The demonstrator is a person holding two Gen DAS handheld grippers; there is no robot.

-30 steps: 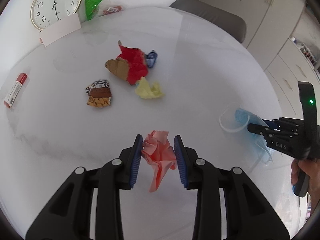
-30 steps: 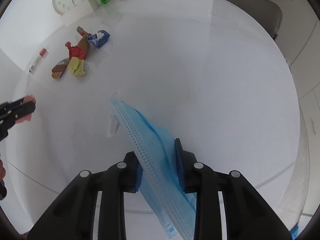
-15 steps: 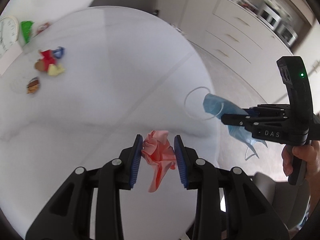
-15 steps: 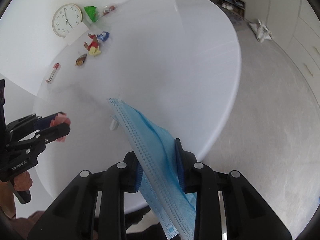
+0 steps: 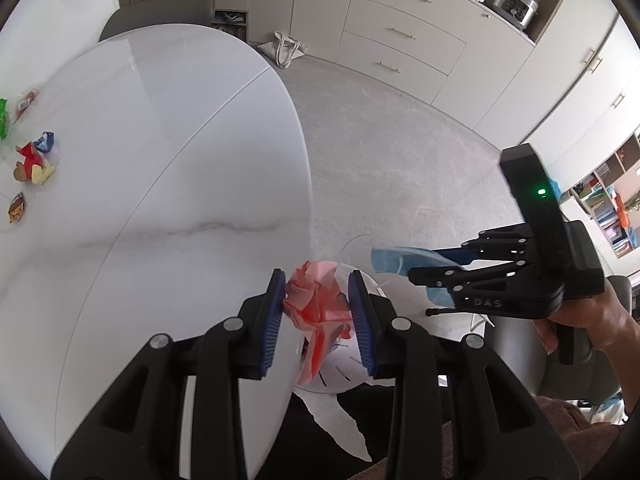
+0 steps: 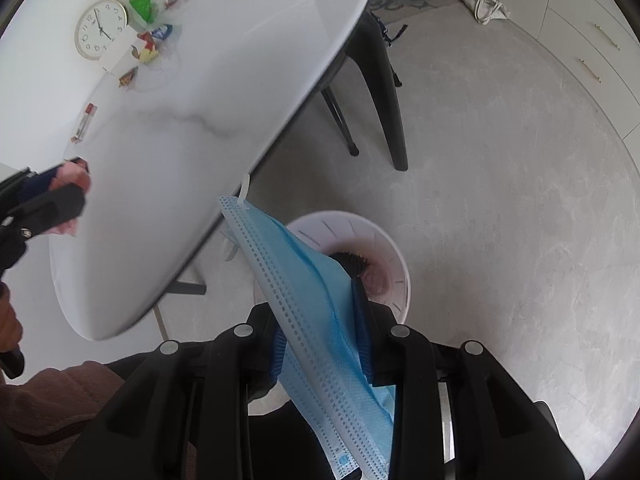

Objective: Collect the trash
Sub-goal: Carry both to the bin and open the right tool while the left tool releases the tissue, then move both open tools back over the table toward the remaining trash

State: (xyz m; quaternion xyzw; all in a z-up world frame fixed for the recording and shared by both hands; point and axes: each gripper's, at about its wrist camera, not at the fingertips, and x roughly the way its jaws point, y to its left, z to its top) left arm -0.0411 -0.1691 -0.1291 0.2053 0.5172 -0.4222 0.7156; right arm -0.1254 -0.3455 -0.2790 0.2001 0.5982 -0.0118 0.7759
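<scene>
My left gripper [image 5: 316,276] is shut on a crumpled pink tissue [image 5: 316,304], held just past the white table's edge [image 5: 296,184] over a white waste bin [image 5: 376,286]. To its right, my right gripper [image 5: 424,262] carries a blue face mask [image 5: 396,258]. In the right wrist view the mask [image 6: 304,280] hangs between the pads of the right gripper [image 6: 316,312], whose jaws are opening, right above the bin [image 6: 400,268]. The bin holds some dark and pinkish trash. The left gripper [image 6: 68,184] with the tissue [image 6: 76,170] shows at the left edge.
Several wrappers [image 5: 32,160] lie at the table's far side beside a clock [image 6: 100,28] and a small red-and-white box [image 6: 86,120]. A black chair [image 6: 380,80] stands by the table. On the grey floor a tote bag [image 5: 284,48] leans near the drawers [image 5: 400,36].
Both grippers have swung from above the table to beyond its edge, carrying the tissue and the mask. The white bin on the floor has come into view beneath them.
</scene>
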